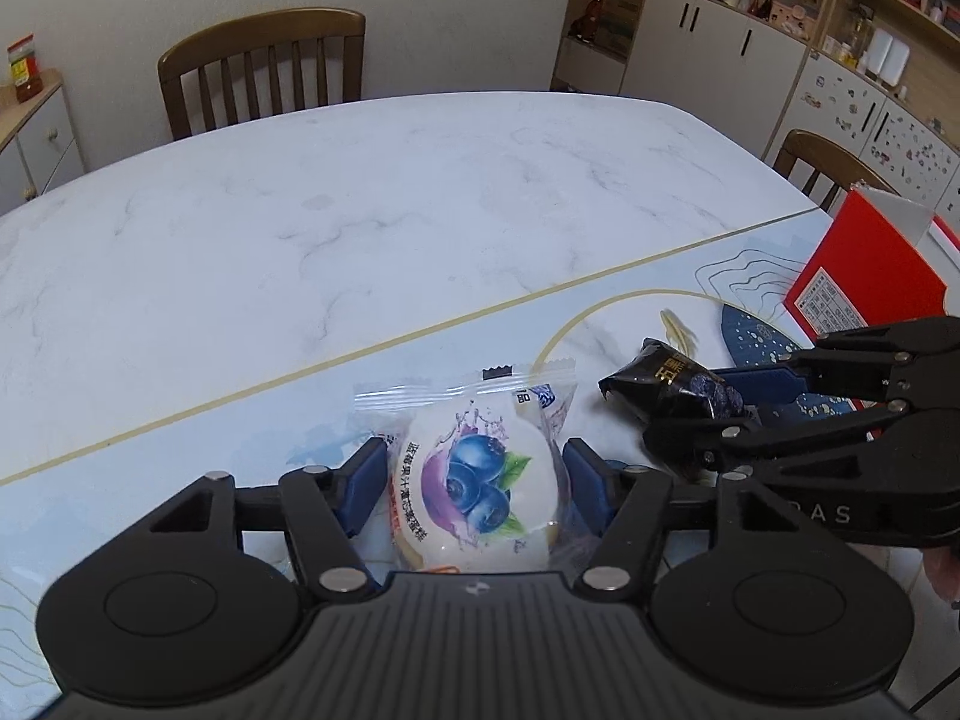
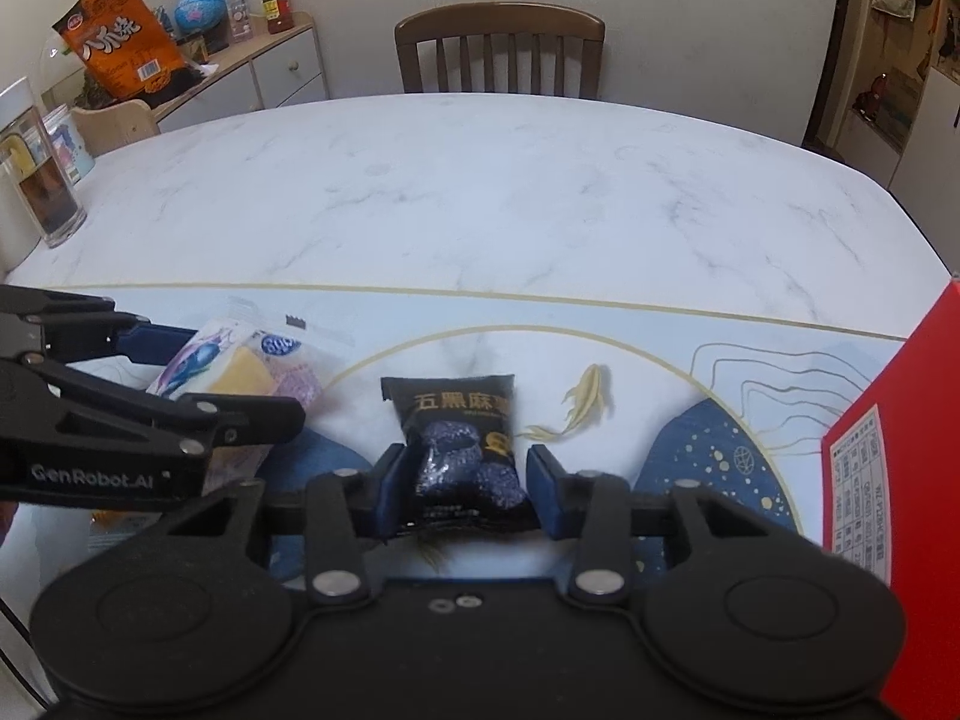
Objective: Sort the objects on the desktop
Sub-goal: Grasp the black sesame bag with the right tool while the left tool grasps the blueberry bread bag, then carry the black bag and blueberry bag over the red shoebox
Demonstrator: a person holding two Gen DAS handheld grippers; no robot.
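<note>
blueberry packet (image 1: 474, 480) between left fingers (image 1: 360, 480) | sesame packet (image 2: 459, 450) between right fingers (image 2: 546, 489) | box (image 2: 888, 450) right of them, on bench (image 2: 480, 198)

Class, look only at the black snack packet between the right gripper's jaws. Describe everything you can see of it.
The black snack packet is a small glossy pillow pouch with crimped, serrated end seals, gold Chinese lettering and a picture of dark purplish balls. It looks like plastic film, sealed and puffed. It sits between the jaws of the right gripper, which press both its sides, its top end pointing away over the patterned table mat. Whether its underside touches the mat cannot be told.
</note>
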